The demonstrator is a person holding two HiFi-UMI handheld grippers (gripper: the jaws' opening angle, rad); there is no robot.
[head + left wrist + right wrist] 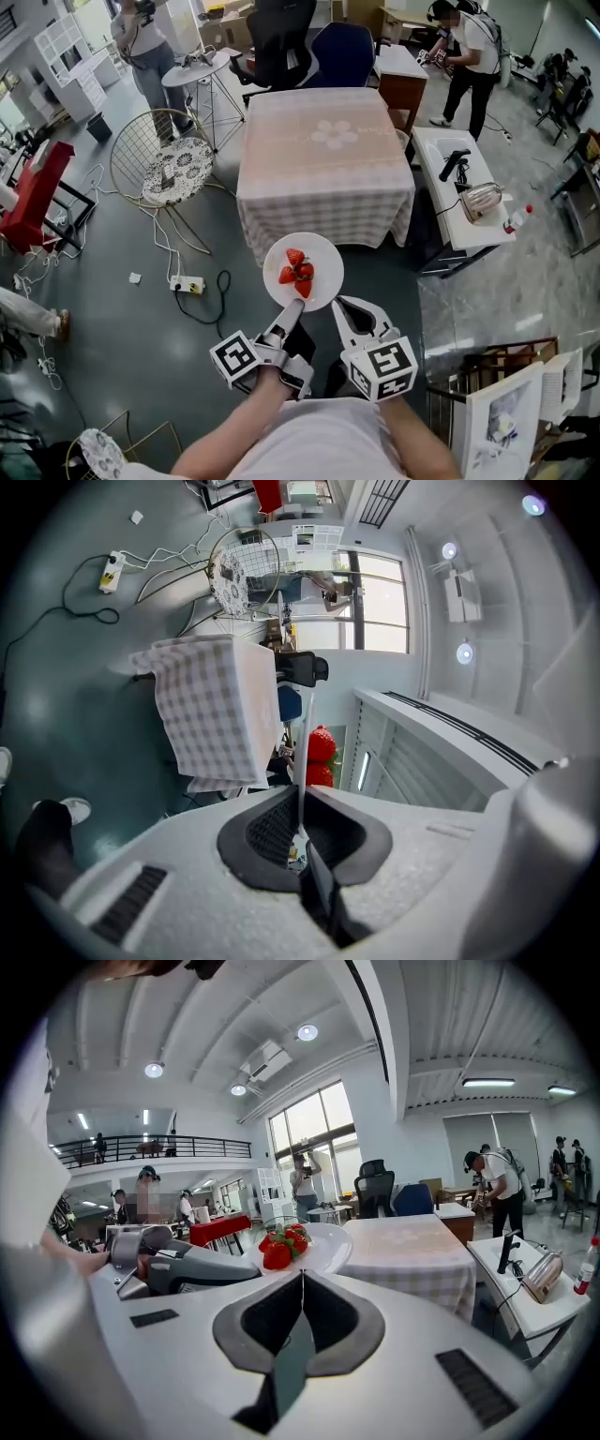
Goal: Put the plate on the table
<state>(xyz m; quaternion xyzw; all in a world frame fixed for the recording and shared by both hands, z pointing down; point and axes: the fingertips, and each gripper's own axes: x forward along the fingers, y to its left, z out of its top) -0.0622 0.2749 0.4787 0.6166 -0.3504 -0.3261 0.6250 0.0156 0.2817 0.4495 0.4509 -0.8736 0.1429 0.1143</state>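
A white plate with strawberries on it hangs in the air just in front of the table, which has a checked cloth. My left gripper is shut on the plate's near rim. In the left gripper view the plate shows edge-on between the jaws, with the strawberries beyond. My right gripper hovers just right of the plate's near edge, shut with nothing in it. In the right gripper view the plate and strawberries sit ahead of the closed right gripper.
A wire chair and a power strip with cables stand on the floor to the left. A low white side table with tools is right of the table. Office chairs and people are behind it.
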